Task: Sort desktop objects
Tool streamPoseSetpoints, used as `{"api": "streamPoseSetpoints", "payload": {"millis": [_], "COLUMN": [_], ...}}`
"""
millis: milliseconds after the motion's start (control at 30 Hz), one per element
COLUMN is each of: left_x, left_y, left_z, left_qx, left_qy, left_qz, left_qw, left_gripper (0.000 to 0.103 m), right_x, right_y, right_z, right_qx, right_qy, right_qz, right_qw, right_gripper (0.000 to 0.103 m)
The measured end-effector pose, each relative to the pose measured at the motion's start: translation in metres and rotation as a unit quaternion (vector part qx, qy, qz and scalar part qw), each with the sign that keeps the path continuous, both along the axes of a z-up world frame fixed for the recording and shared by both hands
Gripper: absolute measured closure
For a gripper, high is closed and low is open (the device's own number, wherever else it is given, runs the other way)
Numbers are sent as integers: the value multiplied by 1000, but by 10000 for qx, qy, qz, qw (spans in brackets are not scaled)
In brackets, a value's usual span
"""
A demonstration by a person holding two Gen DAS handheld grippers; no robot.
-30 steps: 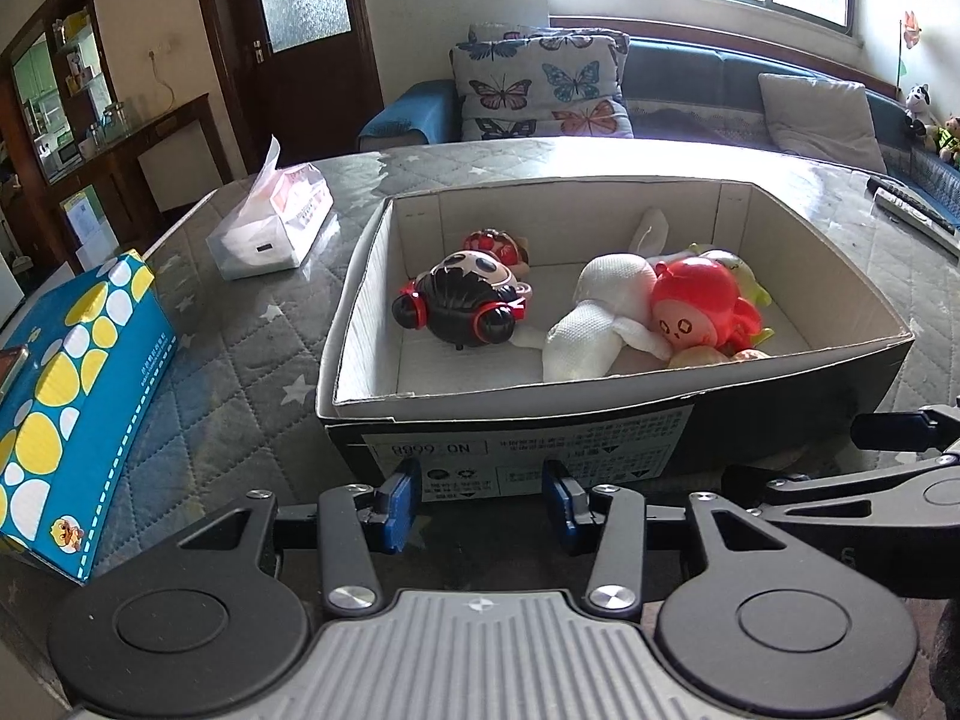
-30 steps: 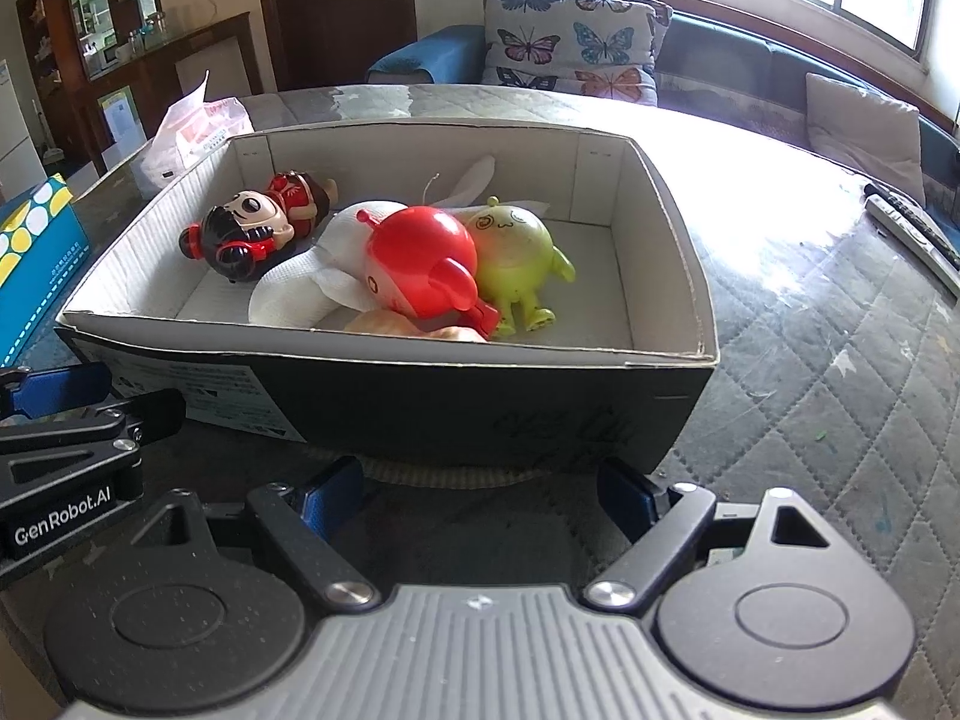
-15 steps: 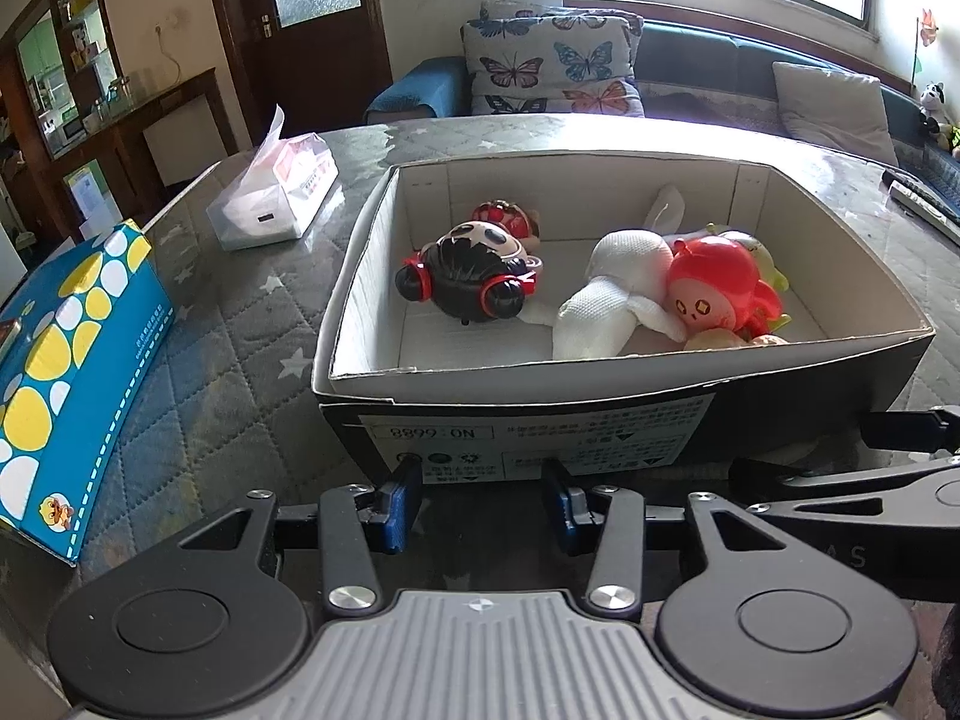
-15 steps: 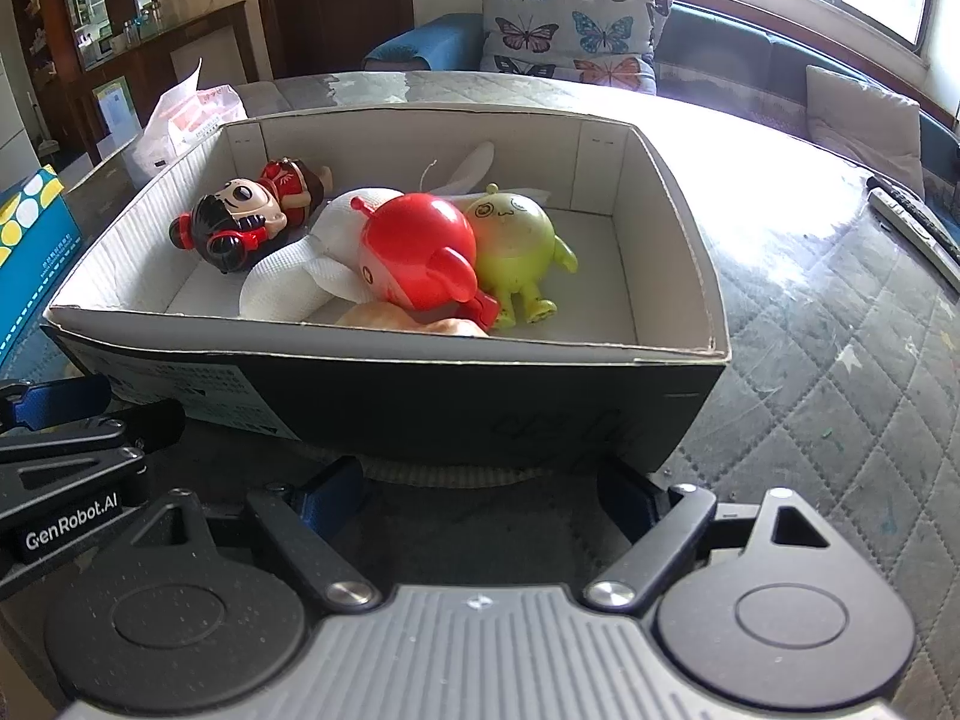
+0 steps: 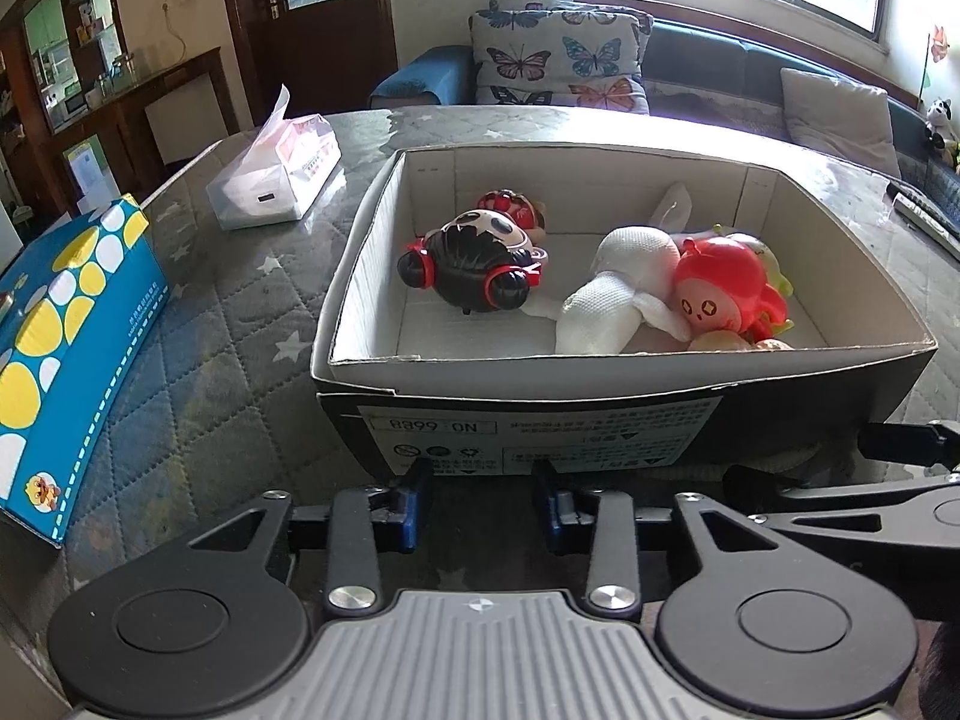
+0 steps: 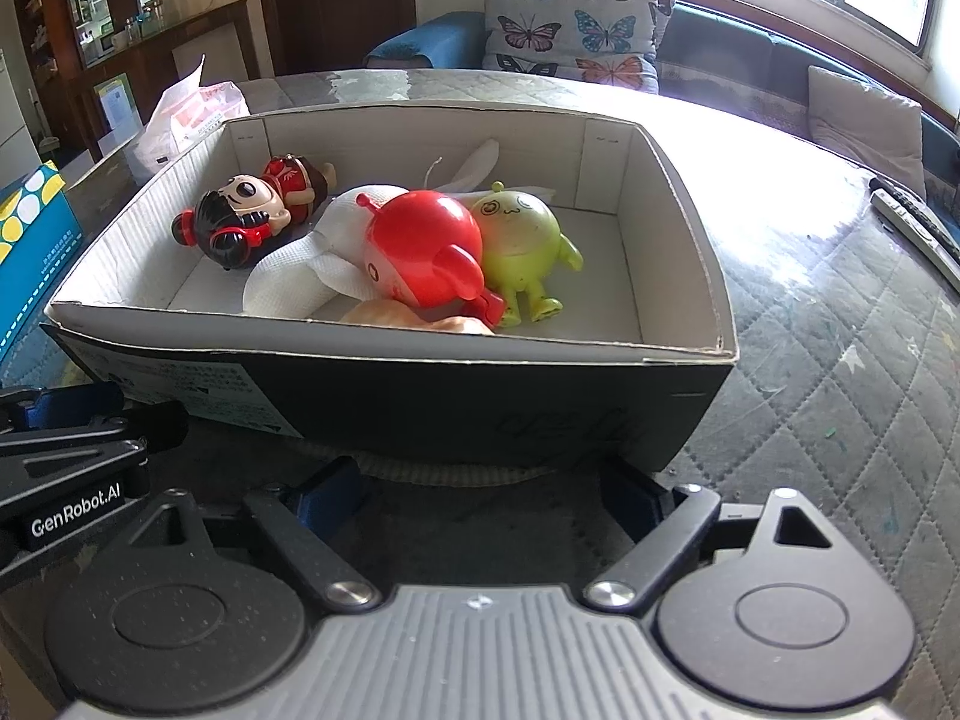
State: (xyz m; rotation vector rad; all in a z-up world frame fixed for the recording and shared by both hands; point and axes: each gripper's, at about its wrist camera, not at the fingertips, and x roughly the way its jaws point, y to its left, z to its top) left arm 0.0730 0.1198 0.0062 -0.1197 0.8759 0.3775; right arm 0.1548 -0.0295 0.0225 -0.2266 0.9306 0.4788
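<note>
A black cardboard box (image 5: 630,426) (image 6: 420,402) with white inner walls stands on the quilted table. It holds a black-haired doll (image 5: 474,267) (image 6: 240,219), a white cloth toy (image 5: 612,300) (image 6: 300,276), a red round toy (image 5: 720,294) (image 6: 426,252) and a green alien toy (image 6: 522,240). My left gripper (image 5: 483,501) is open and empty just in front of the box's near wall. My right gripper (image 6: 486,492) is open wide and empty, also at the near wall, to the left gripper's right.
A blue and yellow carton (image 5: 54,348) lies at the table's left edge. A tissue pack (image 5: 276,180) lies behind it. Remote controls (image 6: 918,228) lie at the far right. A sofa with butterfly cushions (image 5: 558,66) is beyond the table.
Both views have risen and tilted slightly, showing more of the box's inside. The grippers stay open at the near wall. The toys have not moved.
</note>
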Motion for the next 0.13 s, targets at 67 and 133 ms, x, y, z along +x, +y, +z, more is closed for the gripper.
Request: {"api": "streamPoseSetpoints", "payload": {"millis": [67,133], "left_x": [0,0], "left_y": [-1,-1], "left_z": [0,0], "left_qx": [29,-40], "left_qy": [7,17], "left_qz": [-11,-48], "left_qw": [10000,10000], "left_gripper": [65,65], "right_x": [0,0], "right_y": [0,0], "right_z": [0,0], "right_qx": [2,4], "right_qy": [1,9], "right_qz": [5,-7], "right_qw": [10000,10000], "right_gripper": [14,14]}}
